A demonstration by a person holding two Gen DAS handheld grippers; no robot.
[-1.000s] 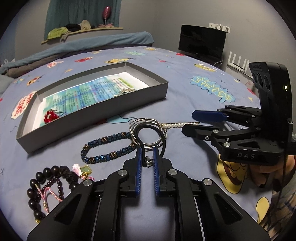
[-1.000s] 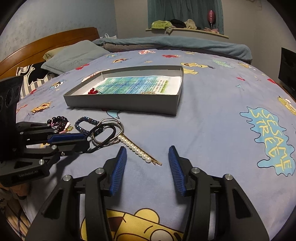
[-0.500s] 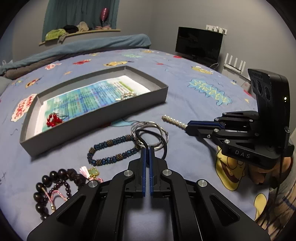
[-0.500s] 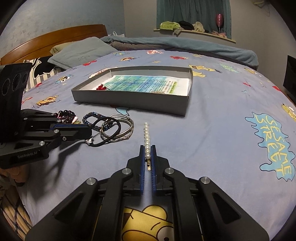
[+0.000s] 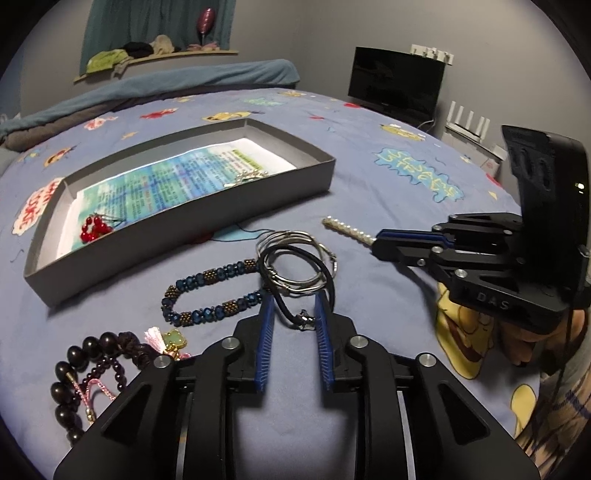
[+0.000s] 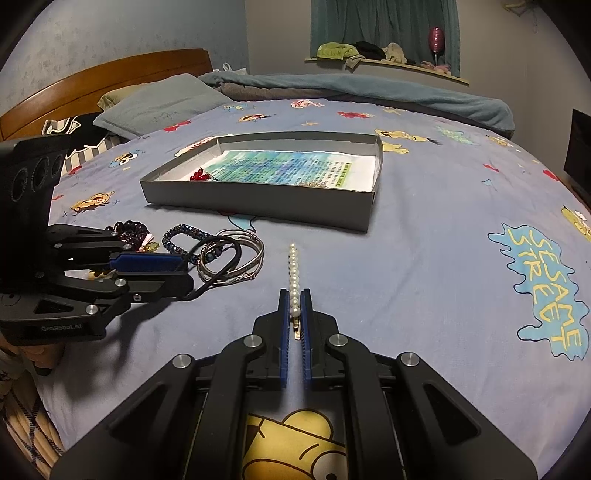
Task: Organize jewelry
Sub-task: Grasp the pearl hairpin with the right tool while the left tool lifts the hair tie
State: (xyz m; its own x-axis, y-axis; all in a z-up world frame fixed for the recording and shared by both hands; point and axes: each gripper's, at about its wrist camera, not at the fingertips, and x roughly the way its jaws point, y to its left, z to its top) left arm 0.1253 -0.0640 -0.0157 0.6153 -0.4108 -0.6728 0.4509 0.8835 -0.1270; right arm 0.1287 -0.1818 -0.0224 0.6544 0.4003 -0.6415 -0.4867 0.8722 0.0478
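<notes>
Since a second ago our right gripper (image 6: 294,306) has closed its jaws on the pearl hairpin (image 6: 293,273), low in frame centre on the bed (image 6: 424,258). Our left gripper (image 5: 293,314) has jaws opening, the black cord (image 5: 295,280) lying loose between them, below the grey box (image 5: 229,221).

A cartoon-print blue bedsheet (image 6: 424,236) is being backed by grey walls (image 5: 314,40), teal curtains (image 6: 384,22) and a wooden headboard (image 6: 99,77).
</notes>
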